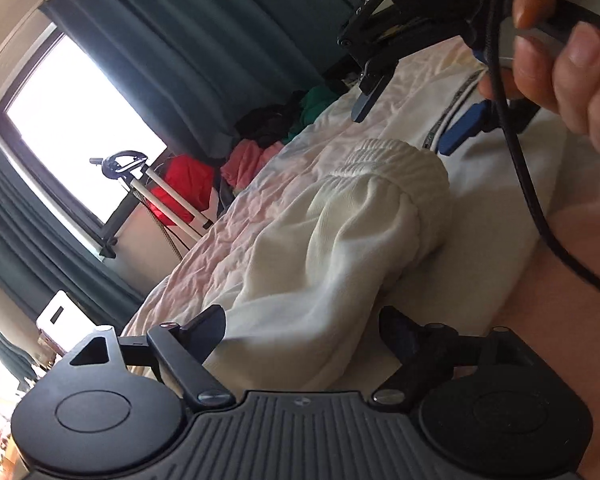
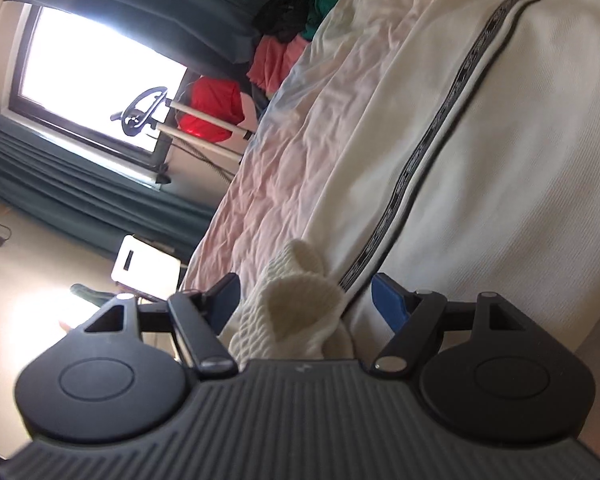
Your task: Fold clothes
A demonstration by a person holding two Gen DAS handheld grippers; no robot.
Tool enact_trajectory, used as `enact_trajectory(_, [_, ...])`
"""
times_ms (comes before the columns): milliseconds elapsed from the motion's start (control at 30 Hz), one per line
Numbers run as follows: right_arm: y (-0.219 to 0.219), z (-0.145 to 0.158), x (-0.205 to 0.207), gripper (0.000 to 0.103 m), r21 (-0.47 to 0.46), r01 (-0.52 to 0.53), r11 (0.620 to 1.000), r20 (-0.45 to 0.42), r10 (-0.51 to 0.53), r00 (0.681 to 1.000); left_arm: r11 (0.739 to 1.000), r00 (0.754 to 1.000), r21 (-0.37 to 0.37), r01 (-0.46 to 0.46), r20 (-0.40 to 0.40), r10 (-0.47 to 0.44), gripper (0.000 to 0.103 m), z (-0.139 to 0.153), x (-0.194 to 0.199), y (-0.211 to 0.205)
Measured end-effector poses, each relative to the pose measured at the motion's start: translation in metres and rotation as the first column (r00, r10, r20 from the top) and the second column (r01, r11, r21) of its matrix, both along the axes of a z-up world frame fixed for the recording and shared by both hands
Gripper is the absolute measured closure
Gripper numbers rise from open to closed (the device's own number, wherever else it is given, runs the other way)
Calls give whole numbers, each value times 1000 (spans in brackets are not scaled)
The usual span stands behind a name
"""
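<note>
A cream-white garment (image 1: 332,240) with a ribbed elastic cuff (image 1: 392,164) lies bunched on the bed. My left gripper (image 1: 300,328) is open, its fingers either side of the garment's near end. My right gripper (image 1: 416,124), with blue pads, is open above the cloth at the upper right, held by a hand (image 1: 572,52). In the right wrist view my right gripper (image 2: 304,300) is open around the ribbed cuff (image 2: 296,300). A dark patterned stripe (image 2: 440,132) runs along the garment (image 2: 520,160).
The bed has a crumpled pale pink sheet (image 1: 236,232). A pile of red, pink, green and black clothes (image 1: 260,148) lies at its far end. A window (image 1: 72,120) with dark teal curtains, a steamer stand (image 1: 140,176) and a white stool (image 1: 64,316) are to the left.
</note>
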State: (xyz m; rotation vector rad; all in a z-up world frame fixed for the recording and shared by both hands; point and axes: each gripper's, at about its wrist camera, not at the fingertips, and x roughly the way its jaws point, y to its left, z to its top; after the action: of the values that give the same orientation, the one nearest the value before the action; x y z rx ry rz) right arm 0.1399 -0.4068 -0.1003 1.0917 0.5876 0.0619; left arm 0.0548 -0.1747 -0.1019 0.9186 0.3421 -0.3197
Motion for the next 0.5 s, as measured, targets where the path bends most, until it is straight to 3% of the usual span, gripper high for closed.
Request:
enact_trajectory(100, [5, 2, -5, 28, 5, -18, 1000, -7, 18, 1000, 999, 999, 50, -22, 27, 21, 16, -1, -2, 36])
enact_trajectory(200, [9, 4, -17, 25, 24, -12, 1000, -16, 13, 1000, 988, 989, -44, -146, 0, 146, 16, 2, 20, 74])
enact_trajectory(267, [10, 8, -30, 24, 50, 10, 999, -6, -10, 1000, 969, 975, -109, -221, -44, 217, 25, 5, 36, 96])
enact_trajectory(367, [9, 19, -51, 23, 117, 42, 992, 38, -47, 998, 952, 967, -180, -246, -108, 230, 26, 10, 50, 119])
enact_trajectory(500, [26, 24, -55, 20, 216, -39, 976, 52, 28, 998, 949, 965, -195, -247, -133, 224, 28, 16, 50, 127])
